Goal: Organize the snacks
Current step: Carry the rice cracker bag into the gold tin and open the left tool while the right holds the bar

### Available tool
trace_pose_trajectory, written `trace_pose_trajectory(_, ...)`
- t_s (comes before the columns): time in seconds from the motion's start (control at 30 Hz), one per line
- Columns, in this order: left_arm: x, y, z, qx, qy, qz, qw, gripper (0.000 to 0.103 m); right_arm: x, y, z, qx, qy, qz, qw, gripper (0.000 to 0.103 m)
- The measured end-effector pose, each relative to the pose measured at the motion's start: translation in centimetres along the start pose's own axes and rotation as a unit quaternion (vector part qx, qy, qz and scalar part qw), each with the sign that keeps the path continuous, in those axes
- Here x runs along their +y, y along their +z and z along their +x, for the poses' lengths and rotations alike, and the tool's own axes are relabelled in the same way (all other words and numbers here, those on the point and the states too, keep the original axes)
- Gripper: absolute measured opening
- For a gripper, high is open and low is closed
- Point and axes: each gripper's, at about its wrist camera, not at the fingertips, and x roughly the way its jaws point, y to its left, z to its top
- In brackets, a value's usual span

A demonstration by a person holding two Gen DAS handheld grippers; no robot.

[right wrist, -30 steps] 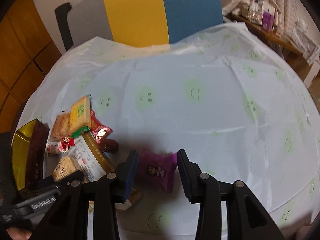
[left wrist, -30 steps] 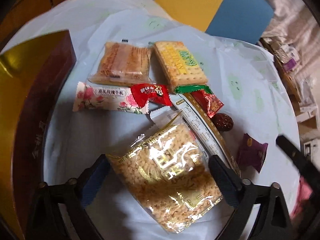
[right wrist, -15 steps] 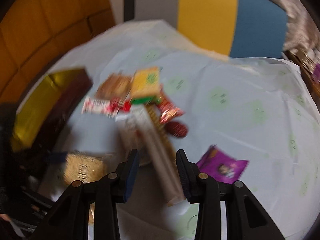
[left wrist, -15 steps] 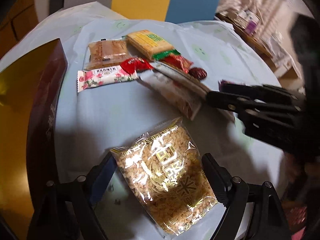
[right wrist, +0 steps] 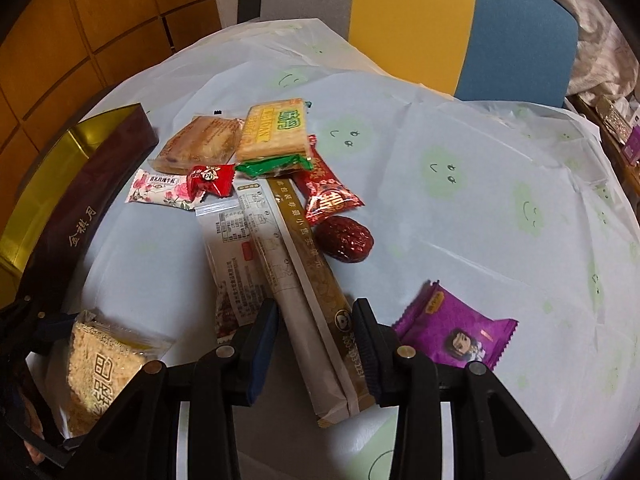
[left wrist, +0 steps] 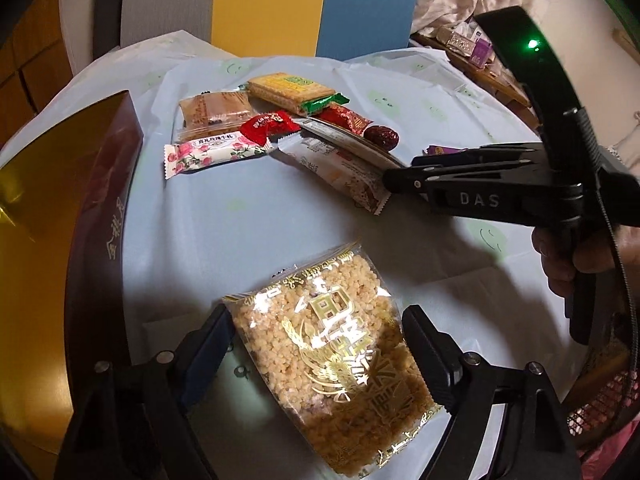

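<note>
Little appears sorted yet. The left gripper [left wrist: 316, 354] holds the puffed-rice cake pack [left wrist: 332, 368] between wide fingers, near the maroon gift box [left wrist: 108, 184] at left. The right gripper [right wrist: 316, 344] is closing narrowly around the long gold-striped bar [right wrist: 316, 280]. Biscuits, candies, a red date [right wrist: 345, 238] and a purple packet [right wrist: 456, 330] lie loose on the table.

Right gripper [right wrist: 314, 340]: moved from purple packet [right wrist: 456, 330] to long gold-edged packet [right wrist: 316, 300], jaws closing around it. Left gripper [left wrist: 316, 344]: narrowed on rice-crisp bag [left wrist: 332, 364], carried nearer, clear of the pile.
</note>
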Motion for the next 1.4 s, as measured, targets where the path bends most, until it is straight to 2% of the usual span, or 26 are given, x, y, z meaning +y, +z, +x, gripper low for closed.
trace_pose_trajectory(0.07,0.0,0.3,0.0,-0.005,-0.003,0.000,1.0000,0.083,0.5,-0.1,0.1,0.003,-0.002,-0.016,1.000,0.029)
trace_pose_trajectory(0.13,0.4,-0.6,-0.7,-0.008,-0.011,-0.001,0.9999,0.083,0.9,-0.2,0.0,0.008,0.003,-0.025,1.000,0.028)
trace_pose_trajectory(0.23,0.2,-0.7,-1.0,-0.012,-0.015,0.013,0.9997,0.083,1.3,-0.7,-0.3,0.028,0.008,-0.020,0.999,0.027)
trace_pose_trajectory(0.4,-0.3,-0.6,-1.6,-0.020,-0.039,0.018,0.9989,0.082,1.0,-1.2,-0.4,0.065,0.039,-0.011,0.997,0.030)
trace_pose_trajectory(0.43,-0.3,-0.5,-1.8,-0.023,-0.042,0.018,0.9987,0.082,1.0,-1.1,-0.2,0.064,0.034,-0.015,0.997,0.034)
trace_pose_trajectory(0.53,-0.3,-0.4,-3.2,-0.038,-0.057,0.015,0.9975,0.082,1.7,-1.5,0.2,0.059,0.014,-0.029,0.998,0.034)
trace_pose_trajectory(0.73,0.3,0.6,-6.0,-0.066,-0.072,0.014,0.9952,0.082,1.6,-1.5,0.3,0.055,0.016,-0.032,0.998,0.032)
trace_pose_trajectory(0.87,2.3,1.9,-8.3,-0.090,-0.069,-0.005,0.9936,0.082,1.1,-1.3,0.3,0.056,0.025,-0.015,0.998,0.032)
trace_pose_trajectory(1.07,8.5,5.2,-9.4,-0.103,0.008,-0.056,0.9931,0.080,1.0,-1.0,0.1,0.054,0.025,-0.011,0.998,0.037)
trace_pose_trajectory(1.2,12.5,7.3,-8.4,-0.100,-0.008,-0.104,0.9895,0.078,1.0,-1.0,0.0,0.054,0.026,-0.010,0.998,0.037)
trace_pose_trajectory(1.33,14.2,8.9,-6.6,-0.086,-0.015,-0.128,0.9879,0.077,1.1,-0.9,0.0,0.053,0.027,-0.013,0.998,0.037)
trace_pose_trajectory(1.4,15.0,9.7,-6.2,-0.080,-0.033,-0.157,0.9838,0.076,1.1,-0.9,0.0,0.052,0.027,-0.018,0.998,0.037)
